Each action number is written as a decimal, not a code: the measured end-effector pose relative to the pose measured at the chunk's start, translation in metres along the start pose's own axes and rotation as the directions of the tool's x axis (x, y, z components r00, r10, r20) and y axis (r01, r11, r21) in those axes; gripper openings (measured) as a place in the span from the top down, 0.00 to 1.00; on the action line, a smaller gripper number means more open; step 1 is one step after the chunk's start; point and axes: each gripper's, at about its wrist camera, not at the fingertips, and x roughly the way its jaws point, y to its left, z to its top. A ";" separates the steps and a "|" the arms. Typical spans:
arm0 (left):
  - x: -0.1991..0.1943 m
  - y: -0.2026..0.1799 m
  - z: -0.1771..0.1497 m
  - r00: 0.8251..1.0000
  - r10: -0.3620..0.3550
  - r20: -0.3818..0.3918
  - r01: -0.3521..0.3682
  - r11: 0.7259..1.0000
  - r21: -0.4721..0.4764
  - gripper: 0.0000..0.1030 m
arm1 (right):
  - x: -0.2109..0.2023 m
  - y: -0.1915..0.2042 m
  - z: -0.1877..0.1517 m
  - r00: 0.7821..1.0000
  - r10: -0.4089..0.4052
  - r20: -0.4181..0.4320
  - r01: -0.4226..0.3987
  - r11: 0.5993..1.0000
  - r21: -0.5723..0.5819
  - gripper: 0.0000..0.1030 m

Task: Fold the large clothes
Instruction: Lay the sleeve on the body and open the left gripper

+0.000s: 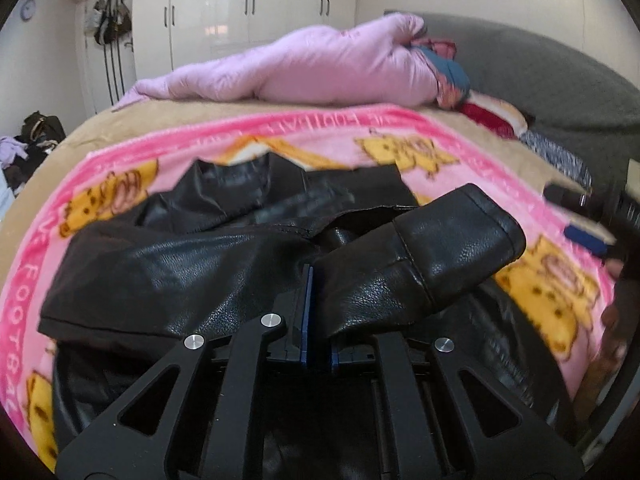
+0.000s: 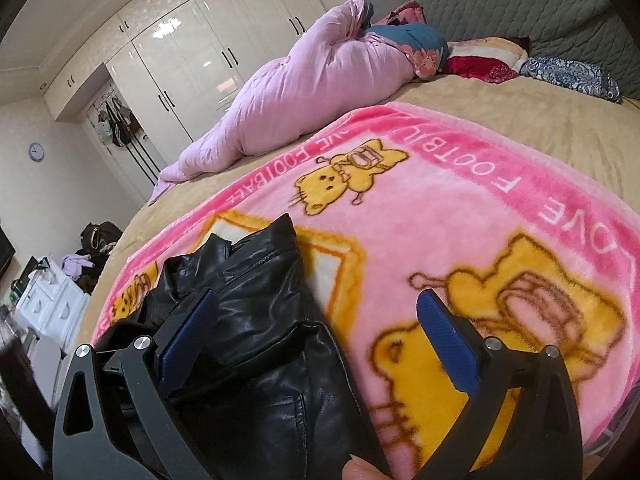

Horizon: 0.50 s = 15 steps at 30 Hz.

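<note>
Lying on the pink blanket (image 2: 460, 216) across the bed, the black jacket (image 1: 180, 264) looks partly folded — one sleeve already crosses the body in the left wrist view. The left gripper (image 1: 319, 280) is clamped tight on the other sleeve (image 1: 432, 256), its cuff lifted and sticking out to the right. The right gripper (image 2: 316, 312) hangs over the jacket's edge with jaws wide, holding nothing. By my reading the fold is about midway: this sleeve still wants laying in, then the body doubling over — neither is done yet.
</note>
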 end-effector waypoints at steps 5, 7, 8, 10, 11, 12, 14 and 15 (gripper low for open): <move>0.006 -0.005 -0.014 0.999 -0.028 -0.039 0.030 0.999 0.040 0.94 | 0.006 -0.003 0.000 0.998 0.054 -0.035 -0.052 0.998 0.037 0.04; 0.008 -0.007 -0.019 0.998 -0.029 -0.053 0.032 0.998 0.057 0.94 | 0.013 -0.001 -0.002 0.991 0.113 -0.077 -0.108 0.993 0.056 0.04; 0.009 -0.008 -0.021 0.998 -0.024 -0.061 0.028 0.997 0.066 0.94 | 0.017 0.000 -0.004 0.985 0.139 -0.101 -0.133 0.989 0.064 0.04; 0.012 -0.009 -0.027 0.997 -0.023 -0.079 0.030 0.996 0.086 0.89 | 0.025 0.005 -0.008 0.971 0.191 -0.145 -0.181 0.980 0.079 0.04; 0.012 -0.010 -0.029 0.996 -0.023 -0.084 0.031 0.995 0.095 0.83 | 0.028 0.008 -0.010 0.964 0.208 -0.168 -0.197 0.977 0.079 0.04; 0.013 -0.011 -0.031 0.996 -0.016 -0.088 0.026 0.994 0.109 0.63 | 0.031 0.010 -0.012 0.956 0.227 -0.186 -0.216 0.973 0.079 0.04; 0.012 -0.012 -0.036 0.997 0.024 -0.079 -0.013 0.991 0.133 0.40 | 0.040 0.017 -0.019 0.913 0.322 -0.250 -0.303 0.946 0.111 0.04; 0.012 -0.012 -0.038 0.996 0.025 -0.082 -0.014 0.991 0.135 0.40 | 0.046 0.020 -0.024 0.884 0.375 -0.280 -0.346 0.926 0.149 0.04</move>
